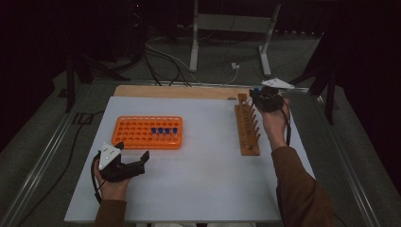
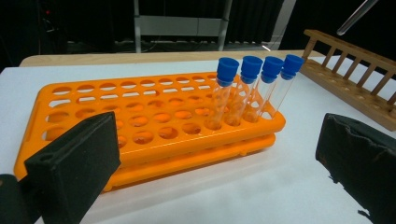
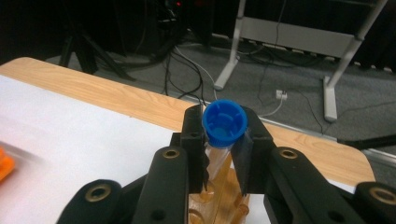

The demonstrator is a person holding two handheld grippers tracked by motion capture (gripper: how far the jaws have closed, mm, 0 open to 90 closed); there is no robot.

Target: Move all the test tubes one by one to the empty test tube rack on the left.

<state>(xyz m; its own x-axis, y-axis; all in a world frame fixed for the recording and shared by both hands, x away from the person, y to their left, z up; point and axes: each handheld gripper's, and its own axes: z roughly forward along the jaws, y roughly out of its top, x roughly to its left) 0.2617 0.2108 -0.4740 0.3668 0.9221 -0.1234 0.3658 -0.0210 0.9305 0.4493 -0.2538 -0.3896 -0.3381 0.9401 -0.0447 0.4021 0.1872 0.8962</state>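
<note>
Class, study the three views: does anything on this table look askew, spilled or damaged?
Nothing is spilled or broken. The four blue-capped tubes lean slightly in the orange rack, and the left gripper has a frayed pad edge.

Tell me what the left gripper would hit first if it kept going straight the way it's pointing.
Probably the orange plastic tube rack: it lies directly ahead of the open left gripper, near side first, though the depth is hard to judge.
</note>
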